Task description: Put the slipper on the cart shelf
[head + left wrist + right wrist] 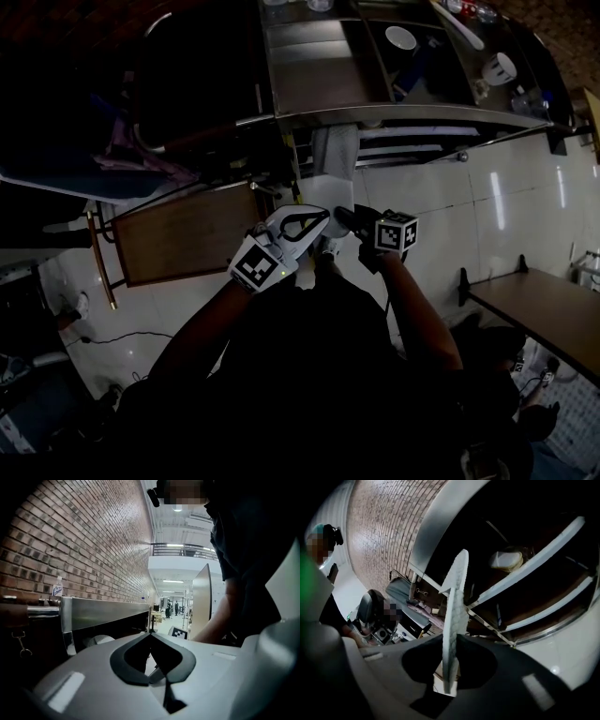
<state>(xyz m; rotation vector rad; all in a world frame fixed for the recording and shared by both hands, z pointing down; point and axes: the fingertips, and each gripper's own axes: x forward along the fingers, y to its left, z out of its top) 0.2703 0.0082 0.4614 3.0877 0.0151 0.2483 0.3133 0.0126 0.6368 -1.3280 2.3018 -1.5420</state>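
A thin white slipper (pixel 457 592) stands edge-on between the dark jaws of my right gripper (pixel 451 637), which is shut on it. The slipper's free end points up toward the steel cart's shelves (pixel 543 550). In the head view both grippers are close together just below the cart (pixel 422 114). There the right gripper (pixel 345 217) holds the pale slipper (pixel 325 192) in front of the cart's lower part. My white left gripper (pixel 324 217) sits right beside it with its tips touching. In its own view the left gripper (pixel 150 634) is shut, with nothing between the jaws.
A white bowl (pixel 400 37) and a cup (pixel 502 66) are on the cart top. A pale rounded object (pixel 506 559) lies on an inner shelf. A brown board (pixel 187 234) stands at left and a brown table (pixel 544 314) at right. A brick wall (pixel 84 550) runs behind the cart.
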